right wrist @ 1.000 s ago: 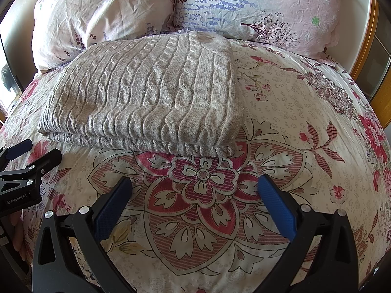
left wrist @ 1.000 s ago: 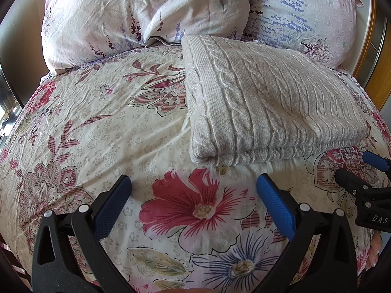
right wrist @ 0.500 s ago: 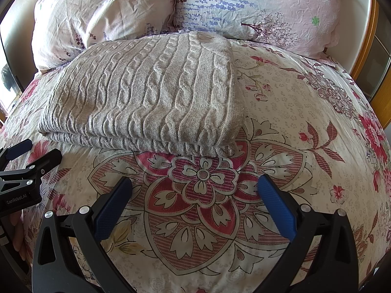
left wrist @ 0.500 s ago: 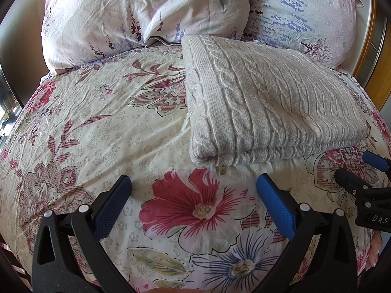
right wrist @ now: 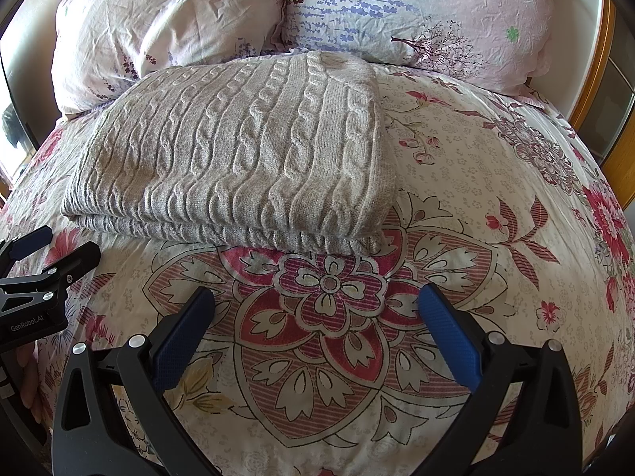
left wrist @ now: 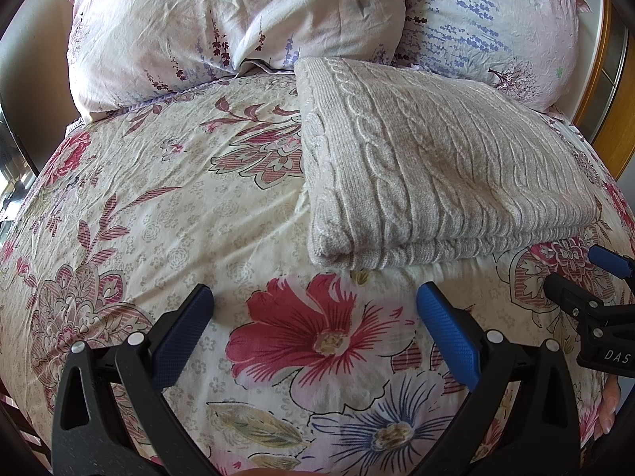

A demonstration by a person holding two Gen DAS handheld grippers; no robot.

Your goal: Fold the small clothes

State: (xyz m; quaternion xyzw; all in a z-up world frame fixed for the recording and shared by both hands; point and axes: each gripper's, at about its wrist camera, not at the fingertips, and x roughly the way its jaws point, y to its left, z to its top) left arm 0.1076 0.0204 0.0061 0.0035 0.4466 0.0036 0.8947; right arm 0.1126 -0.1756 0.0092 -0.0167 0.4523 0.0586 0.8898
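You held the left gripper point(left wrist: 313, 317) and right gripper point(right wrist: 317, 313) wide apart, empty, since the sweater point(right wrist: 246, 150) seemingly lay folded.

Grey cable-knit sweater point(left wrist: 436, 166) lies folded flat on floral bedspread point(left wrist: 158, 218)

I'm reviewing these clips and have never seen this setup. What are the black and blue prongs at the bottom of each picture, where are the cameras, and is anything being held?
There is no robot here: a person holds a two-finger claw in each hand, and each carries a wide-angle camera looking forward along its fingers. One picture is from the left claw, the other from the right claw; each also shows in the other's view, at the edge. The blue-padded fingers are spread apart on both, holding nothing. Ahead, on the flowered bedspread, lies a grey cable-knit sweater, already folded into a neat stack. Two pillows rest behind it.
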